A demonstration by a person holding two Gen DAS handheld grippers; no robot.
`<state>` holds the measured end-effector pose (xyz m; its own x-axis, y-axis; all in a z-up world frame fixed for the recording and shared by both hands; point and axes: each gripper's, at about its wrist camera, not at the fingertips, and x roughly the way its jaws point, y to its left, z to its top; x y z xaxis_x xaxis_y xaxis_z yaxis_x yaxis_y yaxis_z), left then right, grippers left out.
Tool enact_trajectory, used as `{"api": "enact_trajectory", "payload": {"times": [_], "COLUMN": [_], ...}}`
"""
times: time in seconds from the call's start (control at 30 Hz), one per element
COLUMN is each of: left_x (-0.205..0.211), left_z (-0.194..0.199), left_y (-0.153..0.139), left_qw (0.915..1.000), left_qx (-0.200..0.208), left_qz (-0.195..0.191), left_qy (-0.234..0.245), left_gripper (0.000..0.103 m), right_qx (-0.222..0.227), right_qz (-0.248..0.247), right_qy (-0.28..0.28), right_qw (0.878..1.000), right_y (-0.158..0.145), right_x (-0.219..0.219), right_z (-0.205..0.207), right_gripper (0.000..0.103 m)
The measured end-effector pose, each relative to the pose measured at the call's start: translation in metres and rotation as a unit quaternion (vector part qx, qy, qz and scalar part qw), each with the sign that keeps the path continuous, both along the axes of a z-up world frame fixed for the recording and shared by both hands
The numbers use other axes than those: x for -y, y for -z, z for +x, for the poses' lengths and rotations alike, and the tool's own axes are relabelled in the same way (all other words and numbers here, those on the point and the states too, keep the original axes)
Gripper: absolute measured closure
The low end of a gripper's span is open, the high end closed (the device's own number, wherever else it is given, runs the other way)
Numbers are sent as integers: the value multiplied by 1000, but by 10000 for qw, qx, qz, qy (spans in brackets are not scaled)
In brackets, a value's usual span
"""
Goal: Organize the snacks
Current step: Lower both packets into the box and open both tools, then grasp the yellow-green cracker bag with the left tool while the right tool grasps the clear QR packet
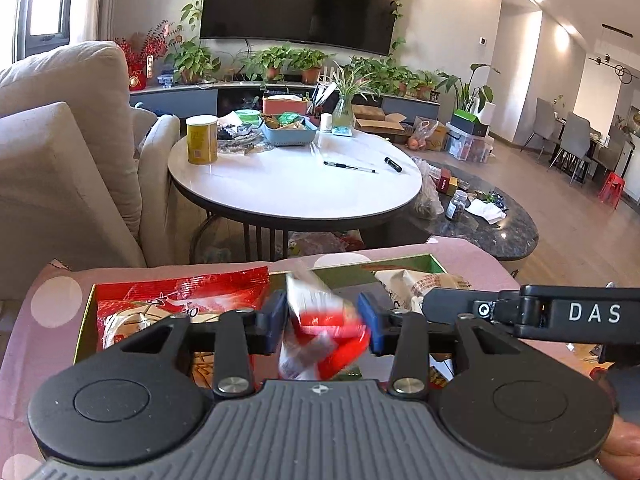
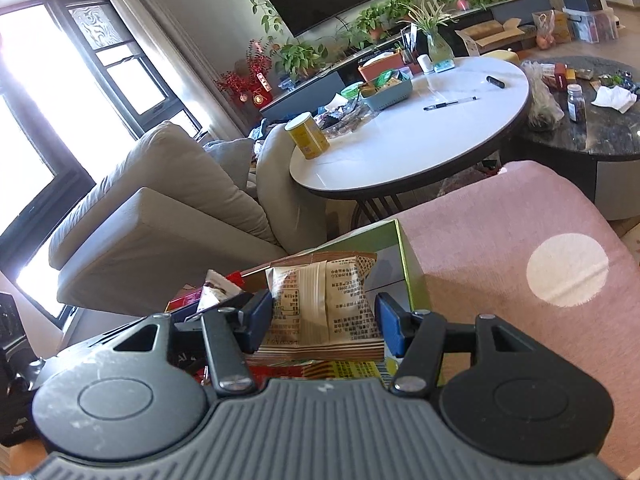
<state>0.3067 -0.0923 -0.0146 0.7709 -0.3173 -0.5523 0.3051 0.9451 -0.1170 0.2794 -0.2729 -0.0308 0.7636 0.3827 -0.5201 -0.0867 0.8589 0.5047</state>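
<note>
Left tongs (image 1: 323,322) stand parted around a blurred red-and-white snack packet (image 1: 320,320), pads clear of it on both sides, so it looks to be dropping loose into the green-rimmed box (image 1: 434,263) below. Right tongs (image 2: 325,320) pinch a beige printed snack packet (image 2: 324,300) by its sides and hold it upright over the same box, probably so it slots in on edge. A big red bag (image 1: 176,300) already fills the box's left end. The box sits on a pink dotted cloth (image 2: 520,240).
</note>
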Motion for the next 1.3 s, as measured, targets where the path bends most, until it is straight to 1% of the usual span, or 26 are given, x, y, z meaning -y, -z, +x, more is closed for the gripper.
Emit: {"api": "enact_trajectory", "payload": {"times": [0.03, 0.13, 0.37, 0.43, 0.5, 0.57, 0.63, 0.73, 0.87, 1.03, 1.3], "left_x": [0, -1, -8, -10, -10, -10, -11, -13, -14, -20, -34], "left_z": [-2, -7, -14, -18, -21, -27, -33, -41, -48, -57, -78], "left_y": [0, -2, -5, -5, -4, -6, -10, -15, -16, -15, -24], "left_qw": [10000, 9999, 9998, 9998, 9997, 9994, 9993, 9990, 9986, 9988, 9982], "left_qx": [42, 99, 147, 154, 177, 255, 327, 422, 482, 448, 518], "left_qz": [3, 85, 20, 64, 145, 216, 198, 153, 228, 206, 257], "left_qy": [-24, -59, -139, -91, -11, 10, 5, 34, 16, -18, -141], "left_gripper": [51, 50, 43, 38, 37, 32, 23, 22, 21, 21, 20], "right_qx": [-1, 5, -31, -25, -15, -21, 1, 31, 40, 45, 209], "right_qz": [11, 33, 20, 14, 4, -37, -59, -106, -106, -100, -119], "right_qy": [4, 4, 38, 55, 77, 83, 67, 47, -16, -4, -94], "right_qw": [10000, 10000, 10000, 10000, 10000, 10000, 10000, 9999, 9999, 9999, 9997], "right_y": [0, 1, 3, 3, 3, 5, 7, 8, 7, 6, -12], "right_x": [0, 1, 1, 1, 0, -2, -5, -8, -8, -8, -14], "right_z": [-1, -2, 1, 1, 2, 3, 3, 4, 1, 0, -16], "right_gripper": [46, 46, 46, 46, 45, 45, 45, 45, 45, 45, 45]}}
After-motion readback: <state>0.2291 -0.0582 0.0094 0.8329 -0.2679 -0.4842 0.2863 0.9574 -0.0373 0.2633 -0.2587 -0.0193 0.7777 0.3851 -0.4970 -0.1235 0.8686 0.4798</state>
